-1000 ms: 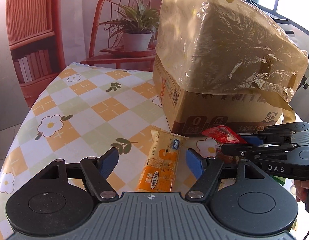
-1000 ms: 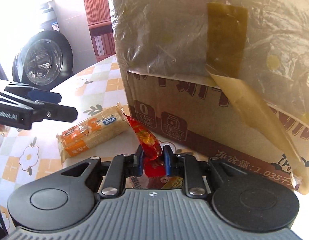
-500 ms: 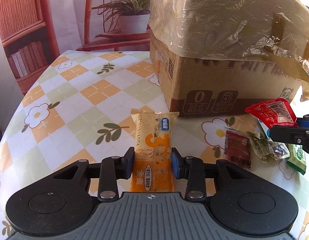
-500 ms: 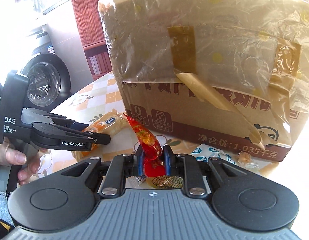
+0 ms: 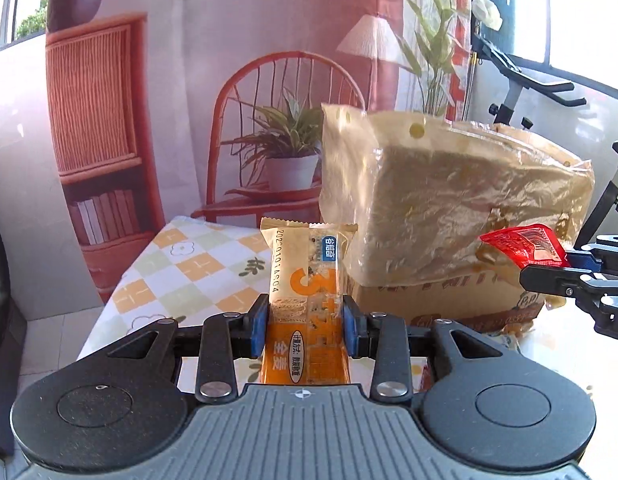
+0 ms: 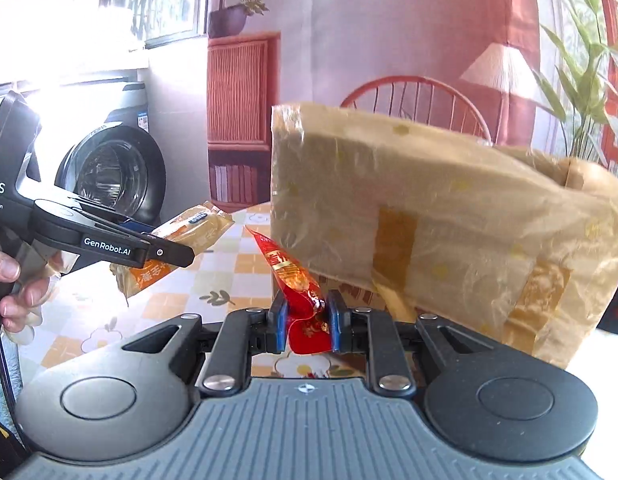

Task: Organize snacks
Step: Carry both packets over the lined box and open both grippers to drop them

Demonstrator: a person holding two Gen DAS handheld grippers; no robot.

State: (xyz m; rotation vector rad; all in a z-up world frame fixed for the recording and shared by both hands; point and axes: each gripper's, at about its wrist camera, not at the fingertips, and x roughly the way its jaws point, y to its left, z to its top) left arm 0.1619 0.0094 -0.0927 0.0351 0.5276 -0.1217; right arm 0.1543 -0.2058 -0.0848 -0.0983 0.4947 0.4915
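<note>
- Cardboard box (image 5: pixel 449 300) draped in a crinkled tan plastic bag (image 5: pixel 449 208) sits on the checked tablecloth (image 5: pixel 189 272), the biggest thing in both views.
- Left gripper (image 5: pixel 305 324) is clenched on the orange cracker packet (image 5: pixel 305 280), holding it upright above the table, just in front of the box.
- Right gripper (image 6: pixel 307 322) pinches the red sachet (image 6: pixel 297 280) in the air beside the box's near corner; in the left view the sachet (image 5: pixel 525 246) pokes out of its fingers.
</note>
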